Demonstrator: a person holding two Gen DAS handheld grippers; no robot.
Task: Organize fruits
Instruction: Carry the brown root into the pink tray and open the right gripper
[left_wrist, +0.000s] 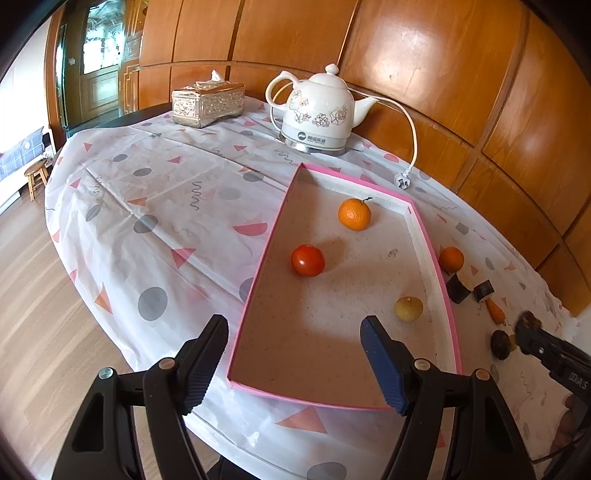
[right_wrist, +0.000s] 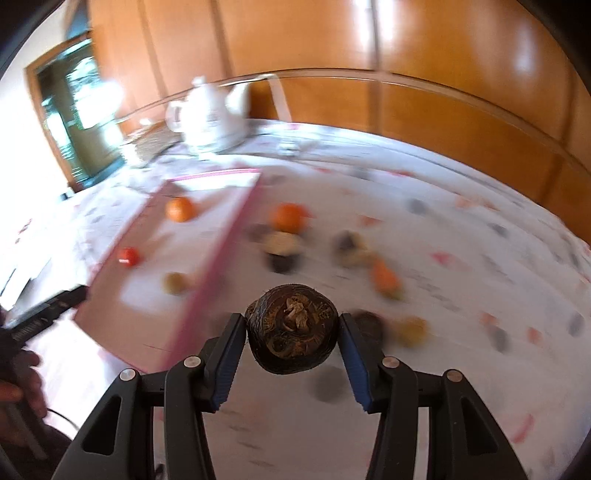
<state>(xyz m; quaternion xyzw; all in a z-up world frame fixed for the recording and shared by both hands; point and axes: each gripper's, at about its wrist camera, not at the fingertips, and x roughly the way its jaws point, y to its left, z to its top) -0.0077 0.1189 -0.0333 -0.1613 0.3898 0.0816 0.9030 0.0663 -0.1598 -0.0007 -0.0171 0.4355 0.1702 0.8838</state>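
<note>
A pink-rimmed tray (left_wrist: 436, 254) lies on the patterned tablecloth and holds an orange (left_wrist: 354, 214), a red tomato (left_wrist: 307, 260) and a small yellowish fruit (left_wrist: 408, 309). My left gripper (left_wrist: 295, 354) is open and empty above the tray's near end. My right gripper (right_wrist: 292, 336) is shut on a dark brown round fruit (right_wrist: 291, 334), held above the cloth right of the tray (right_wrist: 218, 266); it also shows in the left wrist view (left_wrist: 526, 325). Another orange (left_wrist: 451, 259), dark pieces (left_wrist: 458, 288) and a carrot piece (left_wrist: 495, 311) lie right of the tray.
A white kettle (left_wrist: 317, 114) with a cord and plug (left_wrist: 402, 181) stands behind the tray. A silver tissue box (left_wrist: 207, 103) sits at the far left of the table. The table edge drops to a wooden floor on the left. Wooden panelling runs behind.
</note>
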